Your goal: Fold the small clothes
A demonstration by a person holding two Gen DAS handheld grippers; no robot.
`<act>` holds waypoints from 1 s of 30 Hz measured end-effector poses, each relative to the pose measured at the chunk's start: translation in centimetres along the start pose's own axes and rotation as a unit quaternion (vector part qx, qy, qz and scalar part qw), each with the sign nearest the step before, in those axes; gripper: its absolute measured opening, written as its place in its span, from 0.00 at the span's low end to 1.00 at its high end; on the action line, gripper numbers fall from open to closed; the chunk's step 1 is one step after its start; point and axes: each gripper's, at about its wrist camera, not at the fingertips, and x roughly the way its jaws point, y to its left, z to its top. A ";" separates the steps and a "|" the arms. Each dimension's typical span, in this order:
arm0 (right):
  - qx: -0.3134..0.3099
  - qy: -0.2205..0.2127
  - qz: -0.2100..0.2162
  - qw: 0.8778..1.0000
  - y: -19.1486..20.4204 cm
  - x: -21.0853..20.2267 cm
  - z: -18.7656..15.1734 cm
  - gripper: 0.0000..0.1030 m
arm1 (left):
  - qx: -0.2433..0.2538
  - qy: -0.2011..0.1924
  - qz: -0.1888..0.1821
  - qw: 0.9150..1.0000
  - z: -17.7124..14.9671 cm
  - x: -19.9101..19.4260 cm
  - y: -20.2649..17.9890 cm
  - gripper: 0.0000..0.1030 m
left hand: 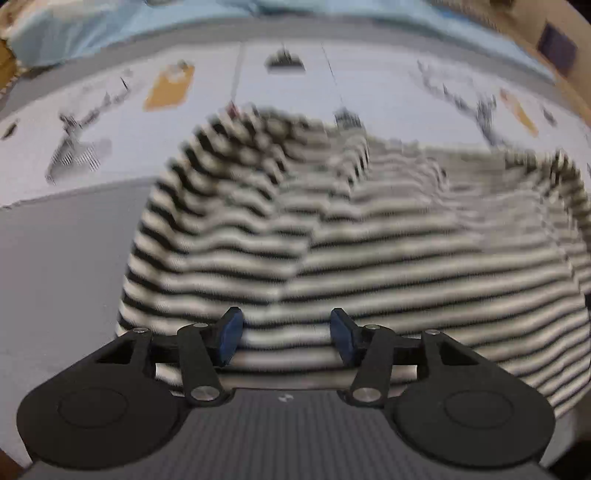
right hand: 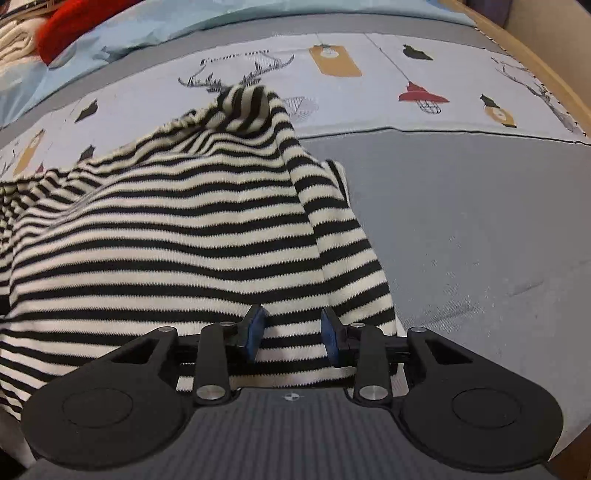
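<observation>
In the left wrist view, the left gripper is seen with its blue-padded fingers set wide apart, and the hem of a black and cream striped knitted garment lies between them. Nothing is clamped; whether the pads touch the cloth cannot be told, because the picture is blurred. The garment is spread over a grey bed cover, and its upper part reaches onto a pale printed sheet with deer and lamp drawings.

In the right wrist view, the right gripper is also held open, a little less wide, with the right lower edge of the striped garment between its fingers and nothing squeezed. The grey cover is seen to the right of the cloth. A red fabric item lies at the far left on a light blue blanket.
</observation>
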 end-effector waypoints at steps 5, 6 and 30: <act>0.014 -0.057 0.013 0.998 -0.2 -1.4 0.6 0.35 | -0.018 -0.017 -0.008 1.000 1.3 0.6 0.5 0.56; 0.013 -0.051 0.010 0.999 -0.3 -1.0 0.7 0.35 | -0.021 -0.003 -0.009 1.000 1.2 1.2 0.5 0.57; 0.039 -0.007 -0.023 0.999 -2.1 2.0 1.6 0.36 | -0.097 -0.044 -0.010 0.994 3.2 2.6 4.1 0.58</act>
